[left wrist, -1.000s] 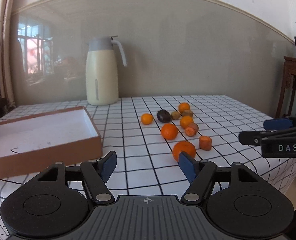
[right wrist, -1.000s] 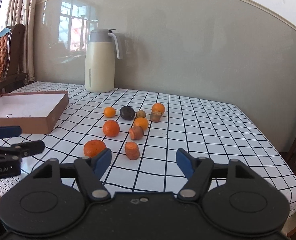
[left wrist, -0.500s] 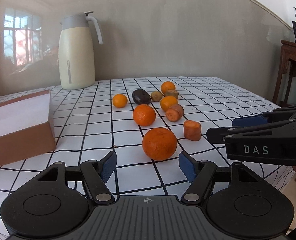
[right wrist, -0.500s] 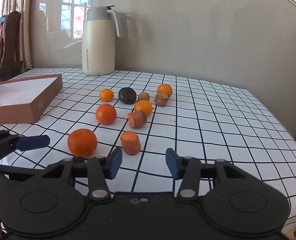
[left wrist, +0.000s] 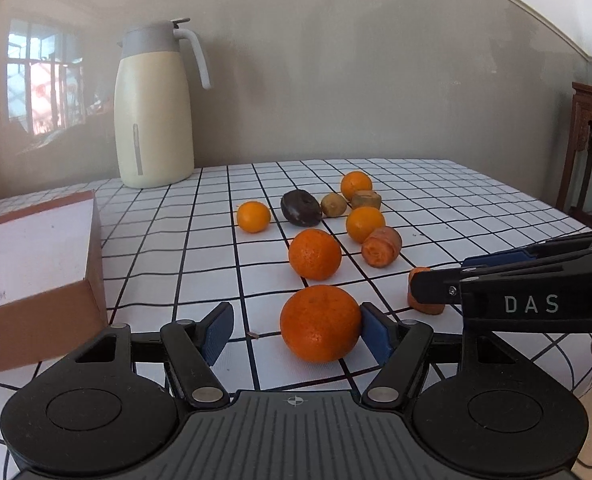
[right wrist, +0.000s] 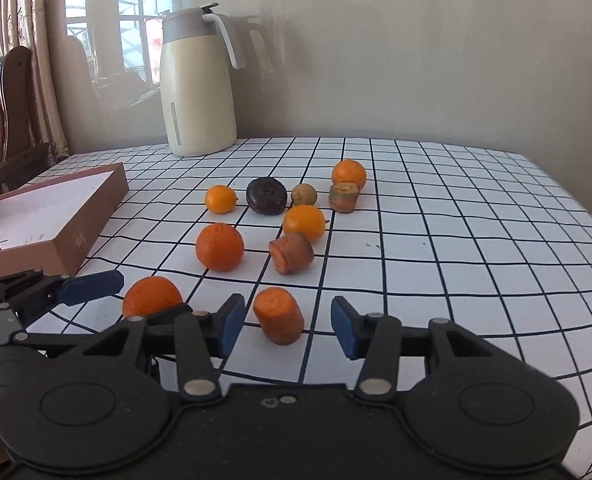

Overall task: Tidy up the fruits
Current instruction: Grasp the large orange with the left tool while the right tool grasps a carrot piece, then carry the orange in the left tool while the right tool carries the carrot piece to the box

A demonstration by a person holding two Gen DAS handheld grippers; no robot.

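Ten pieces sit scattered on the checked tablecloth (right wrist: 456, 216), and the nearest is a big dimpled orange (left wrist: 320, 323), slightly flattened and matte, lying between the blue pads of the left gripper (left wrist: 293, 332). Its right pad sits right at the peel, the left pad well clear, so those jaws are open around the fruit without clamping it. Over on the other side, the right gripper (right wrist: 283, 326) has a stubby carrot chunk (right wrist: 279, 315), rough-skinned and cut flat on top, standing upright between its jaws, which are parted with gaps on both sides. Behind them: a second round orange (right wrist: 219, 246), another carrot stub (right wrist: 291, 253) tipped on its side, smooth glossy little citrus, and a dark wrinkled doughnut-shaped fruit (right wrist: 266, 195).

Cloth is white with a thin black grid, faintly rippled. At the left lies a shallow brown cardboard box (right wrist: 51, 220) with a white inside; at the back, a cream jug (right wrist: 197, 80) with a grey lid against a grey, glossy wall reflecting a window. Curtain and a wooden chair are at the left.

Compared with a second ago, both grippers have come in lower and closer, and the right jaws have narrowed noticeably.
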